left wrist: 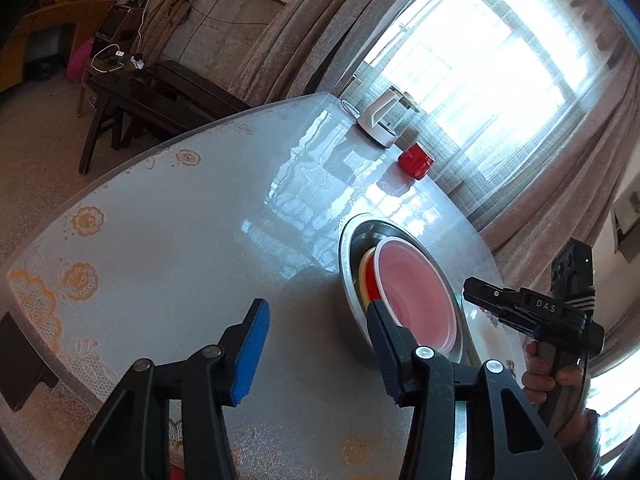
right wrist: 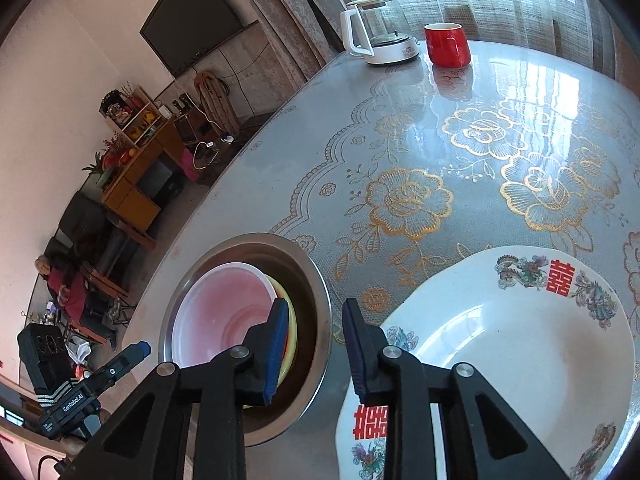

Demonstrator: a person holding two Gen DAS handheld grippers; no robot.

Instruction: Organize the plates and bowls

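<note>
A steel bowl (left wrist: 347, 248) (right wrist: 316, 280) stands on the table and holds a stack of smaller bowls: a pink one (left wrist: 416, 292) (right wrist: 224, 312) on top, with yellow and red rims under it. A white plate with red characters and dragon pattern (right wrist: 520, 340) (left wrist: 492, 340) lies right beside the steel bowl. My left gripper (left wrist: 316, 320) is open and empty, its right finger over the steel bowl's near rim. My right gripper (right wrist: 316, 336) is open and empty, hovering between the steel bowl and the plate. The right gripper also shows in the left wrist view (left wrist: 532, 312).
A red mug (right wrist: 446, 44) (left wrist: 416, 160) and a white kettle (right wrist: 380, 32) (left wrist: 380, 120) stand at the table's far edge by the curtained window. The table (right wrist: 440, 152) has a glossy floral cover. A dark bench (left wrist: 132, 96) stands beyond the table.
</note>
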